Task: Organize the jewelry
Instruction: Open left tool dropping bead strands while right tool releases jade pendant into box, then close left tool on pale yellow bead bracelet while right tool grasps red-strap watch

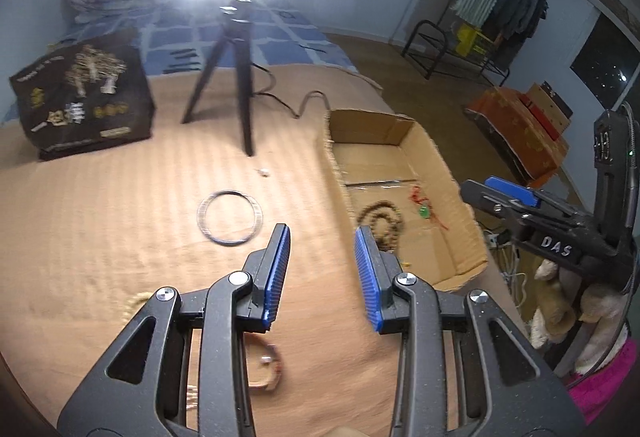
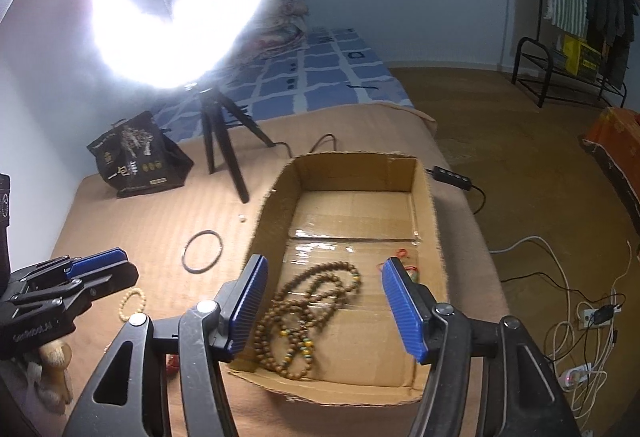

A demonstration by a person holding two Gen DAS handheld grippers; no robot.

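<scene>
An open cardboard box [image 2: 428, 221] [image 1: 440, 161] lies on the tan bed cover. In it lie a long brown bead necklace [image 2: 304, 317] [image 1: 380, 221] and a red cord with a green pendant [image 1: 426, 211] [image 2: 412, 271]. My right gripper [image 2: 322, 265] is open and empty, above the box and the necklace. My left gripper [image 1: 322, 233] is open and empty, above the cover left of the box. A dark bangle [image 1: 230, 217] [image 2: 202, 251] lies ahead of it. A pale bead bracelet [image 2: 130, 303] and a small bracelet [image 1: 268, 369] lie near the left gripper.
A ring light on a black tripod [image 1: 236, 77] [image 2: 220, 141] stands at the back with a cable trailing. A black printed bag [image 1: 84, 97] [image 2: 138, 157] stands back left. A tiny white bit [image 1: 263, 171] lies by the tripod. Plush toys [image 1: 560, 305] and floor cables [image 2: 580, 309] lie right.
</scene>
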